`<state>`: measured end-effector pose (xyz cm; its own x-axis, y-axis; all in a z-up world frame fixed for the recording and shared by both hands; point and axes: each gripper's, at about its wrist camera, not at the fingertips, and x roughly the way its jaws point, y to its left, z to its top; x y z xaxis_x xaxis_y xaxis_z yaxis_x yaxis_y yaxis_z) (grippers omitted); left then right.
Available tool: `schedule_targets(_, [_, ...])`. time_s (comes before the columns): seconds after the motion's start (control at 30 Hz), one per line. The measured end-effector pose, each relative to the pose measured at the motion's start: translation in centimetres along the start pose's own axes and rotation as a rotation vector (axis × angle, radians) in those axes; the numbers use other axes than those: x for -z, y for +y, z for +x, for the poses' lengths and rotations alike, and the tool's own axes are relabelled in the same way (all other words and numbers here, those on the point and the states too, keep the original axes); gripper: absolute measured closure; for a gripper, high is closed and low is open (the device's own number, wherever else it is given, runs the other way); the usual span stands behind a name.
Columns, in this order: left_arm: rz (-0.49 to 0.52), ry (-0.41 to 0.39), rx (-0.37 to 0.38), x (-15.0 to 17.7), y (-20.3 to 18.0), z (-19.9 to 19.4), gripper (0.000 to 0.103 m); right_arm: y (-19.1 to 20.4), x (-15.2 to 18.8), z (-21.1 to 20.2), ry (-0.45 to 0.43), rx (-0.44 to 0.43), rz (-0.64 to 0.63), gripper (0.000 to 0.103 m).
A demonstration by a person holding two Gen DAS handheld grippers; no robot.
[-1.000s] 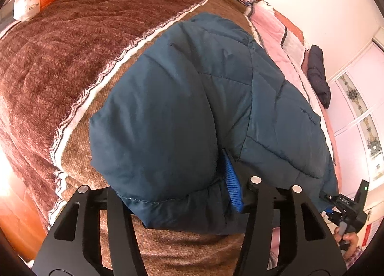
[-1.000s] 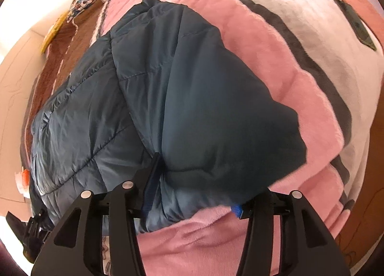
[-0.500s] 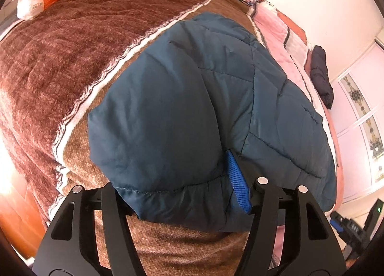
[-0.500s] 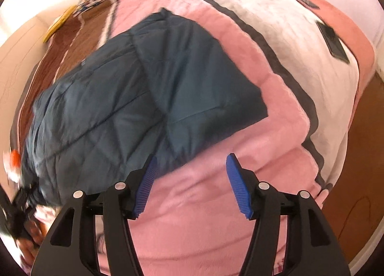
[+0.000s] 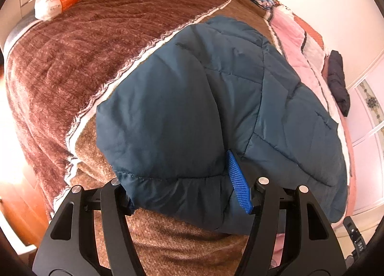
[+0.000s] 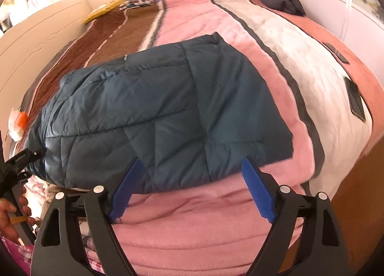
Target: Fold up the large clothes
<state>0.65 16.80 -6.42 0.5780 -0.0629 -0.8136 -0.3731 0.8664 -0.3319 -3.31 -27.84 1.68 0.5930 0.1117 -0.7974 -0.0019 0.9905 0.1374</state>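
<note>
Now doing: folding the sides of the blue puffy jacket [image 5: 192, 107] in; judged about halfway.
Where jacket is: flat on the bed, near edge. Left part on the brown blanket [image 5: 96, 47], right part on the pink blanket [image 6: 204, 216].
L claw: the left gripper [image 5: 182, 180] has a fat roll of the jacket's left side btwn its jaws. Jaws have just been opening a bit, but the puffy cloth fills the gap and pushes on both fingers, so it looks clamped on the jacket, loosely.
R claw: the right gripper [image 6: 192, 165] has just been opening and is now wide apart. Nothing btwn the jaws. It hangs just over the jacket's near edge, not pinching it.
Long way: jacket's long side runs left to right, along the near edge of the bed.
Points where: can't tell which end is the neck; no collar or zip shows.
Right side: lies flat w/ a straight right edge on the pink.
Left side: bulges up, not flat yet.
How to do it well: lay the left roll down low, edge lined up w/ the near hem, then let go. Puffy cloth springs back, so press it flat. Don't drag, or the right side may slide open.
</note>
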Motion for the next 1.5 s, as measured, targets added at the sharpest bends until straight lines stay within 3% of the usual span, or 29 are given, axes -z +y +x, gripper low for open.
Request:
schedule_targets(0.17, [0.008, -0.001, -0.052, 0.0, -0.5, -0.2, 0.039, -0.2, 0.0, 1.3, 0.023, -0.097, -0.011, 0.020])
schedule_targets(0.37, [-0.019, 0.024, -0.042, -0.4, 0.1, -0.4, 0.039, 1.5, -1.8, 0.8, -0.044, -0.133, -0.124, 0.022])
schedule_targets(0.47, [-0.022, 0.027, -0.028, -0.3, 0.3, -0.3, 0.039, 2.9, -3.7, 0.9, -0.049, -0.173, -0.167, 0.032])
schedule_targets(0.6, [-0.022, 0.027, 0.002, -0.4, 0.4, -0.3, 0.039, 4.3, -6.8, 2.9, 0.008, -0.209, -0.153, 0.055])
schedule_targets(0.83, [-0.008, -0.003, 0.084, -0.8, 0.9, -1.3, 0.070, 8.9, -11.8, 7.2, 0.040, -0.210, -0.235, 0.065])
schedule_targets(0.93, [0.023, -0.018, 0.099, -0.8, 0.5, -1.8, 0.077, 10.6, -13.5, 9.9, 0.067, -0.200, -0.258, 0.069])
schedule_targets(1.03, [0.046, -0.025, 0.106, -0.9, 0.2, -2.1, 0.079, 11.8, -14.9, 12.7, 0.112, -0.187, -0.274, 0.076])
schedule_targets(1.1, [0.044, -0.026, 0.120, -1.1, 0.2, -2.3, 0.080, 12.5, -15.2, 14.5, 0.166, -0.195, -0.284, 0.087])
schedule_targets(1.17, [0.046, -0.027, 0.141, -1.3, 0.2, -2.6, 0.080, 13.2, -15.1, 16.7, 0.234, -0.191, -0.294, 0.088])
schedule_targets(1.3, [0.065, -0.041, 0.174, -1.6, -0.1, -3.4, 0.081, 13.7, -14.3, 19.3, 0.282, -0.167, -0.313, 0.088])
schedule_targets(1.5, [0.105, -0.072, 0.215, -1.9, -1.2, -4.7, 0.082, 13.5, -14.4, 21.8, 0.339, -0.196, -0.293, 0.089])
